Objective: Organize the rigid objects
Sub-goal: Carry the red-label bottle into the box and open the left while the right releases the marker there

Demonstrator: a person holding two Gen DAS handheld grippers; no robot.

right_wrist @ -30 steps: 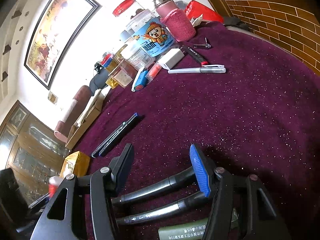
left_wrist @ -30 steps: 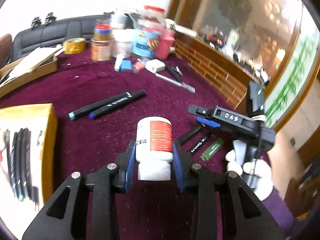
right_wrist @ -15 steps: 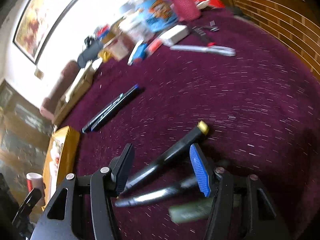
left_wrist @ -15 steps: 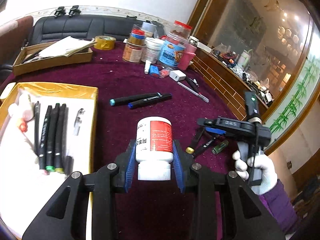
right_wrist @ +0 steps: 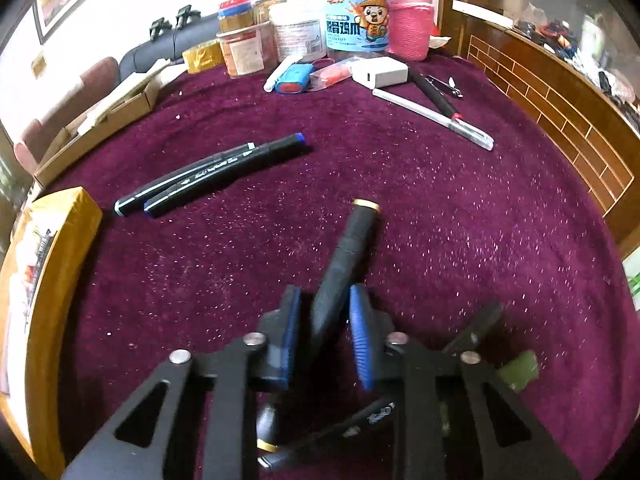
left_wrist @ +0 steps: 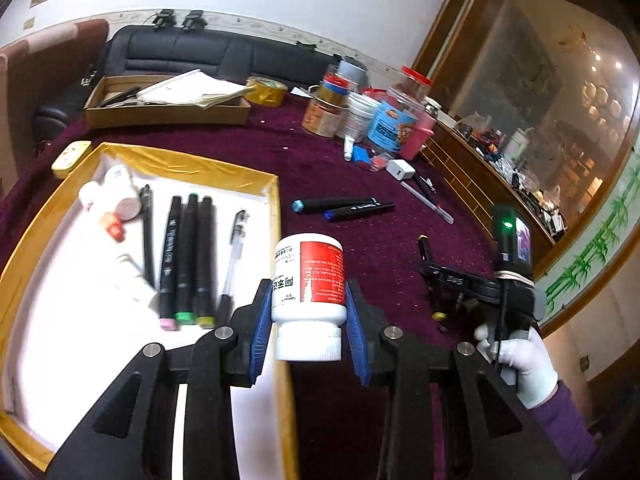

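Left gripper (left_wrist: 307, 322) fingers clamped on white bottle (left_wrist: 308, 280), held over the right rim of the gold tray (left_wrist: 192, 164). Tray holds three markers (left_wrist: 186, 252), pens, small bottles. Right gripper (right_wrist: 325, 334) fingers closed around a black marker (right_wrist: 346, 256), lifted off the purple surface (right_wrist: 460, 220). Two markers (right_wrist: 208, 174) lie loose beside the tray.

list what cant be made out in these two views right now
- Left wrist view: small print on the white pill bottle held by the left hand-held gripper is too small to read.
- Left wrist view: the pale items at the gold tray's far corner are overexposed.
- Right wrist view: the green object is mostly hidden behind the right hand-held gripper.
- Right wrist view: the gold-capped black marker is motion-blurred, its print unreadable.
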